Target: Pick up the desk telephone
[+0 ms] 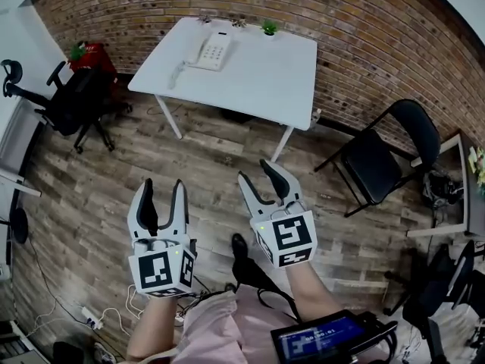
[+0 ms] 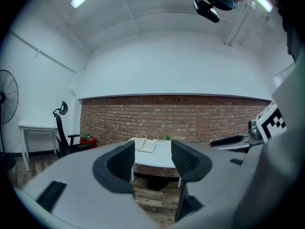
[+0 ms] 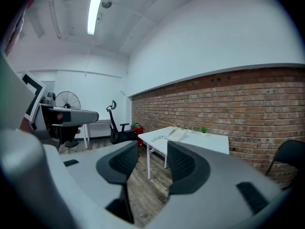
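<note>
Left gripper [image 1: 163,186] and right gripper [image 1: 258,171] gape empty, near; the desk telephone [image 1: 211,51] sits far; a 1-sided grab may shove it off the table [image 1: 265,78].

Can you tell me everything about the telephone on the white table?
The telephone is white and looks plastic. Its handset rests in the cradle beside rows of small buttons, and a curly cord trails out beside it. It lies flat on the white table, at the end near the brick wall. Only the table touches it.
</note>
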`<state>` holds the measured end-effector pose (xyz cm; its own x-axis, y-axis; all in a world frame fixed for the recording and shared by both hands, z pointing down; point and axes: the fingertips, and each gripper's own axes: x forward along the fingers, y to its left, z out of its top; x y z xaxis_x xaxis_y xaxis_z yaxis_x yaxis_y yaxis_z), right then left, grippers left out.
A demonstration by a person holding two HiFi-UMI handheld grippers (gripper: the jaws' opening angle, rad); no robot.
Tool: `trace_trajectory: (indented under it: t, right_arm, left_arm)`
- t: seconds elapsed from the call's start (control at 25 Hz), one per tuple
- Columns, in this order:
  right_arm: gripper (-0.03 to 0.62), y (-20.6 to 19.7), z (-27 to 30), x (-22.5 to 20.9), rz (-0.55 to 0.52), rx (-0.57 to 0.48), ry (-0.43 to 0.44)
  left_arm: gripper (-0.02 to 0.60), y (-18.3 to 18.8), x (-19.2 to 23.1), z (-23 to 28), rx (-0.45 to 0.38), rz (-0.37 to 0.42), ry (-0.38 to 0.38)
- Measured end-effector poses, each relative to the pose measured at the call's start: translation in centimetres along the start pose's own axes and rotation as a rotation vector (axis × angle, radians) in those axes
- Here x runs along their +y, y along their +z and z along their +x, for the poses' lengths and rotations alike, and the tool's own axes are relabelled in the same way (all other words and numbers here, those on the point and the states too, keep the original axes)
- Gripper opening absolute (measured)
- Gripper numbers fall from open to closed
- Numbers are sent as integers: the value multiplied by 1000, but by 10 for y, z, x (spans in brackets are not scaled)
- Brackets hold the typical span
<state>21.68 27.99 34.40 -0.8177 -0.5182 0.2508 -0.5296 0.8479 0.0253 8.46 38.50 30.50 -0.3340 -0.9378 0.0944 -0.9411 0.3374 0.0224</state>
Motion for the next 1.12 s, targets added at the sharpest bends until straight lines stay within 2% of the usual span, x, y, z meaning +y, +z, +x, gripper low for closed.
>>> trace_trajectory:
  t: [0.28, 0.48, 0.68, 0.92, 1.12]
  right_arm:
    - [190, 13, 58, -44, 2, -1, 26]
    - [186, 35, 87, -62, -12, -36, 40]
    - [181, 47, 111, -66, -24, -49, 64]
    - [181, 47, 145, -67, -24, -29, 73]
    - [181, 50, 188, -80, -16, -18, 39]
  left_arm:
    - [245, 7, -3, 73, 11, 18, 8]
    - [245, 26, -1, 103, -24, 49, 20]
    - [244, 33, 15, 121, -35, 50, 57]
    - [242, 25, 39, 143, -13, 46, 78]
    - [244, 20, 65, 188, -7, 32, 58]
